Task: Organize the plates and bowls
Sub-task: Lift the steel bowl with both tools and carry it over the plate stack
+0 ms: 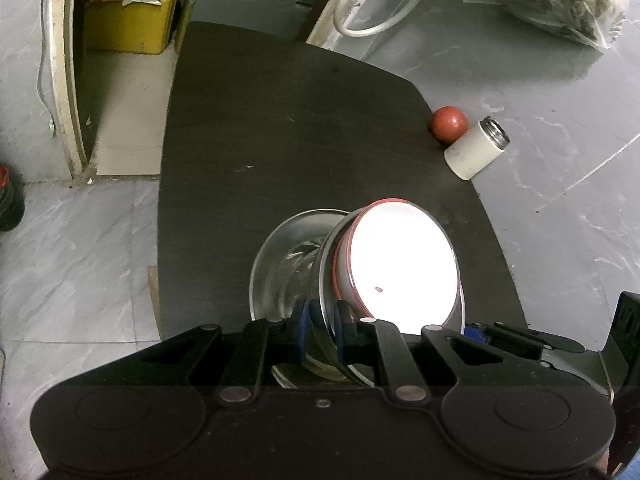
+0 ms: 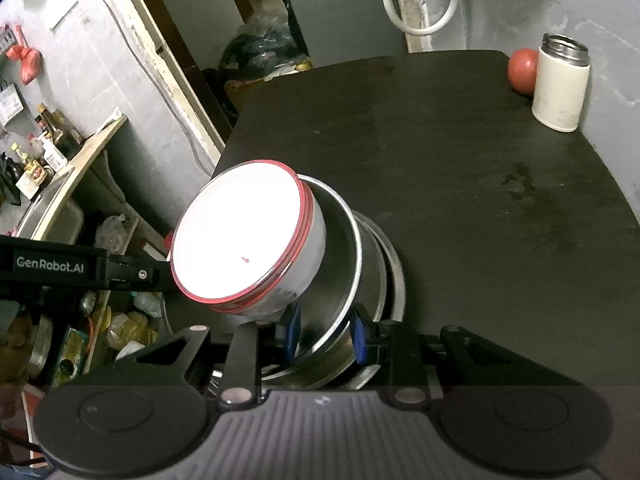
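Dark surface (image 1: 280, 128), bare in the middle. Near its front edge, steel bowls (image 2: 360, 264) nested and tilted, white red-rimmed bowl (image 1: 400, 264) inside. Left claw (image 1: 324, 322) clamped on a steel rim; right claw (image 2: 326, 334) clamped on the opposite rim. Far corner: white canister (image 2: 560, 84), red ball (image 1: 449, 124).
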`<state>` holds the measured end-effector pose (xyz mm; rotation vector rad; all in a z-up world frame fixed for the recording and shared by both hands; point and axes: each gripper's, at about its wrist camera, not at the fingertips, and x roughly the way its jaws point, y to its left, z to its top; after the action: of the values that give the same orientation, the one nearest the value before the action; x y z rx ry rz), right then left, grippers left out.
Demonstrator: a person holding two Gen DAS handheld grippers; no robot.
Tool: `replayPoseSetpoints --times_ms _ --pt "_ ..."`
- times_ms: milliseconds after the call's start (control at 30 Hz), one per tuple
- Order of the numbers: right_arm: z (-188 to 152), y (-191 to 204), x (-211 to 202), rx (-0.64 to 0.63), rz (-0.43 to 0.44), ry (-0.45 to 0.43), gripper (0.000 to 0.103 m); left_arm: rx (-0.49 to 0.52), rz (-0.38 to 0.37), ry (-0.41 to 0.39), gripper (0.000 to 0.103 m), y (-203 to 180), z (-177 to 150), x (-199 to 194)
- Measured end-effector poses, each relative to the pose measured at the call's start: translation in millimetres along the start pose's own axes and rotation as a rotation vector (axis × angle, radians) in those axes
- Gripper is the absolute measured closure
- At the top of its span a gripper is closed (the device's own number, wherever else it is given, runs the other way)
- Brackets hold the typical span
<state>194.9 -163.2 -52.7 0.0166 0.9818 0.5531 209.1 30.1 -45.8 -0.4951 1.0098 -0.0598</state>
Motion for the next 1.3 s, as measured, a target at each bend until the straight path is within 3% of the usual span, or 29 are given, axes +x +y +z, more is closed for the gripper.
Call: replayPoseSetpoints --times_ms 1300 --pt "4 5 10 0.047 -0.019 0.034 0.073 0.025 0.006 0.073 0.091 13 10 24"
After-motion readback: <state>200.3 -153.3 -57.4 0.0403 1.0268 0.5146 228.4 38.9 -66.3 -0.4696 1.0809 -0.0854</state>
